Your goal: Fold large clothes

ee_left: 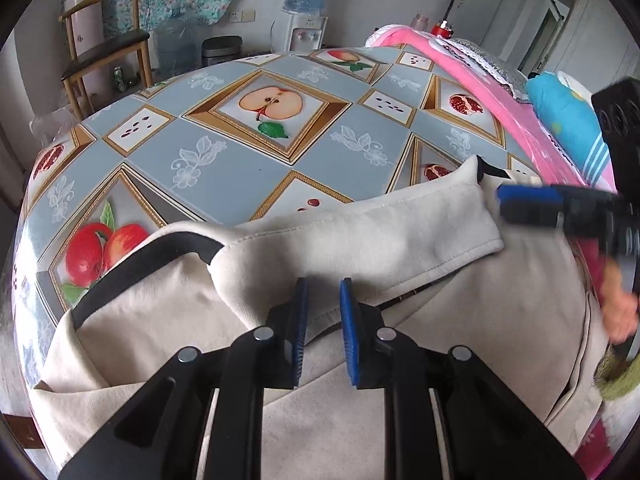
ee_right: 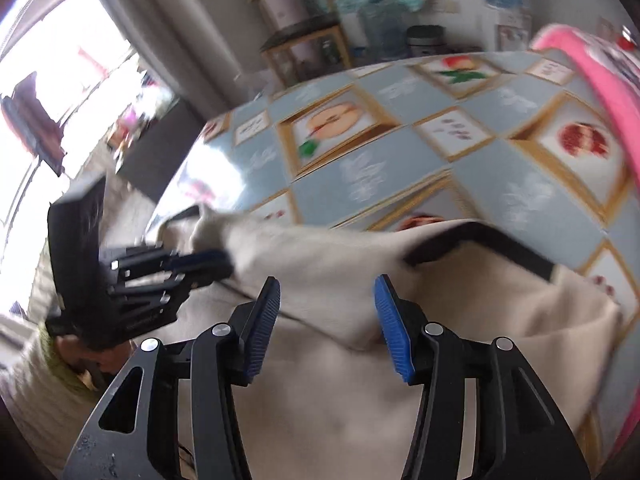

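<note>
A large cream garment point(ee_left: 460, 320) with black trim point(ee_left: 160, 256) lies across the near side of the fruit-patterned tablecloth point(ee_left: 224, 168). One sleeve point(ee_left: 360, 236) is folded across its top. My left gripper point(ee_left: 324, 282) has its blue pads close together, pinching a fold of this cream cloth near the collar. In the right wrist view the left gripper point(ee_right: 212, 266) holds the raised cloth at the left. My right gripper point(ee_right: 327, 280) stands open just above the garment point(ee_right: 320, 380), pads apart and not pressing on the cloth. In the left wrist view the right gripper point(ee_left: 502, 204) hovers by the sleeve's cuff.
A pink cloth point(ee_left: 480, 80) and a folded blue cloth point(ee_left: 568, 120) lie along the table's right side. Beyond the far edge are a wooden chair point(ee_left: 104, 52) and a water dispenser point(ee_left: 306, 20). A person's hand point(ee_left: 620, 308) holds the right gripper.
</note>
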The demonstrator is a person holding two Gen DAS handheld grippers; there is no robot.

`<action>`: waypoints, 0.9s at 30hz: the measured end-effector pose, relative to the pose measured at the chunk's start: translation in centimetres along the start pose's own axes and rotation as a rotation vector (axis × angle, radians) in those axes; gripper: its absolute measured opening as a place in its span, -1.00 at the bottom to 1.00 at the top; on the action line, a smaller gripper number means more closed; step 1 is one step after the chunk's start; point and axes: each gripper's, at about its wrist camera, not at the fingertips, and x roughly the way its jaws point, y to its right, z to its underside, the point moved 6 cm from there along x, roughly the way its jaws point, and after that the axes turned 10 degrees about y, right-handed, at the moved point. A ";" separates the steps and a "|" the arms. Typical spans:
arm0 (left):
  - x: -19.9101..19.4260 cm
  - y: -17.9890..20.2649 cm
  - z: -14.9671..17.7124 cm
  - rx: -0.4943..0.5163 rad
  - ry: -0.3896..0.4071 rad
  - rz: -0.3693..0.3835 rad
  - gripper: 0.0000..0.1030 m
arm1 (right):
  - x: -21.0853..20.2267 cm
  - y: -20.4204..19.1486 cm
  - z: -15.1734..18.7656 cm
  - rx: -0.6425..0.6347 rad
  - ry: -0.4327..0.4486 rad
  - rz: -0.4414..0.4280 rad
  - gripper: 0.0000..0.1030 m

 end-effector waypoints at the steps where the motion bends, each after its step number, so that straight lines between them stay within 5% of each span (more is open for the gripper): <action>1: 0.1 0.0 0.0 0.004 0.004 0.004 -0.70 | 0.3 1.1 0.0 0.028 -0.027 0.020 -0.04; 4: 0.0 0.0 0.1 0.000 0.016 0.011 -0.69 | 1.9 1.7 0.8 0.051 -0.113 -0.001 -0.09; 6: 0.0 0.0 0.1 0.001 0.023 0.007 -0.69 | 3.2 1.2 1.3 0.020 -0.148 -0.007 -0.70; 9: 0.0 0.3 0.1 0.022 0.029 -0.006 -0.69 | 3.3 0.4 0.7 -0.066 -0.103 0.056 -0.87; 16: -0.1 0.4 0.2 0.032 0.025 -0.007 -0.69 | 4.0 -0.1 1.1 -0.251 -0.088 0.172 -0.81; 20: -0.1 0.6 0.2 0.042 0.024 -0.009 -0.69 | 2.1 1.3 1.2 -0.171 -0.093 0.206 -0.35; 22: -0.1 0.6 0.2 0.042 0.025 -0.008 -0.69 | 0.1 1.8 0.4 -0.115 -0.028 0.234 -0.31; 27: -0.1 0.7 0.2 0.042 0.032 -0.009 -0.69 | 0.3 -2.6 -0.1 -0.117 0.033 0.080 -0.27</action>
